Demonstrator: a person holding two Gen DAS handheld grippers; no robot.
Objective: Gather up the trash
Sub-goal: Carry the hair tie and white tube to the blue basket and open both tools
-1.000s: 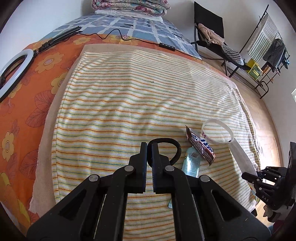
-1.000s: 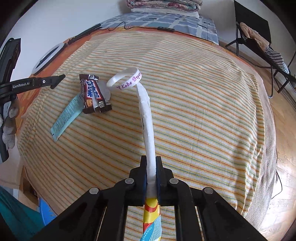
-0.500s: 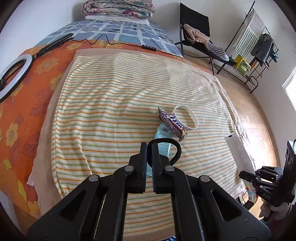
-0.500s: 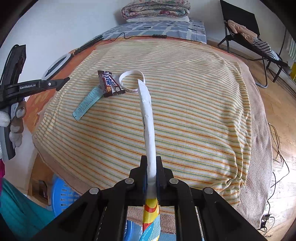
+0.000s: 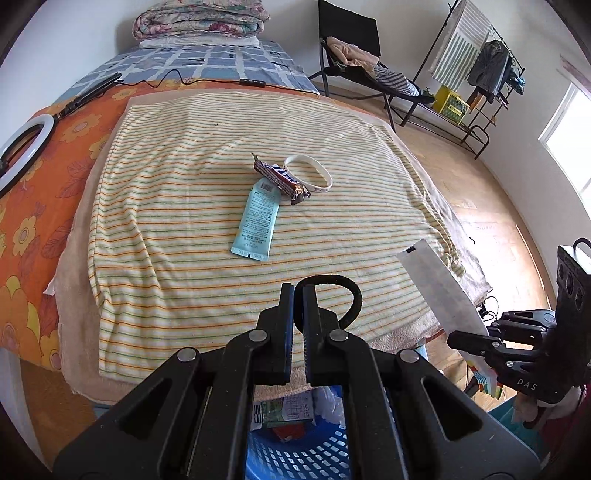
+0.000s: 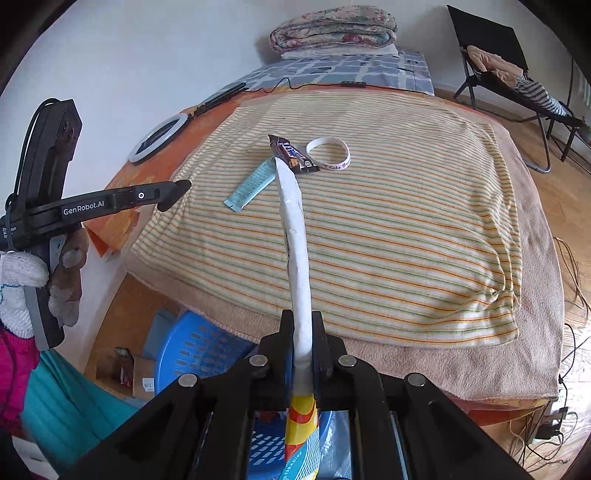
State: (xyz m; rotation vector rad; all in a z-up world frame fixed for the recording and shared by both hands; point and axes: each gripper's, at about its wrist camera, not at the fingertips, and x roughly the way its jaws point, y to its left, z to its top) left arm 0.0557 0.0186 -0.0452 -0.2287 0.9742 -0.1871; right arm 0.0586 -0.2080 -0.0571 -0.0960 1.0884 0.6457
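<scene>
My right gripper (image 6: 300, 325) is shut on a long white snack wrapper (image 6: 293, 236) with an orange and yellow end, held above the blue trash basket (image 6: 192, 354) at the bed's near edge. The wrapper also shows in the left wrist view (image 5: 439, 284). My left gripper (image 5: 298, 295) is shut on a black loop (image 5: 343, 291), held over the blue trash basket (image 5: 295, 454). On the striped blanket lie a brown candy bar wrapper (image 5: 280, 179), a light blue sachet (image 5: 256, 221) and a white wristband (image 5: 308, 173).
The basket holds several pieces of trash. A ring light (image 5: 22, 155) lies on the orange sheet at left. A folding chair (image 5: 354, 66) and a clothes rack (image 5: 476, 74) stand on the wooden floor at right. Folded quilts (image 5: 199, 18) are at the bed's far end.
Both grippers have drawn back from the bed, so the items on the blanket look farther away and the blue basket has come into view under them. Both grips are unchanged.
</scene>
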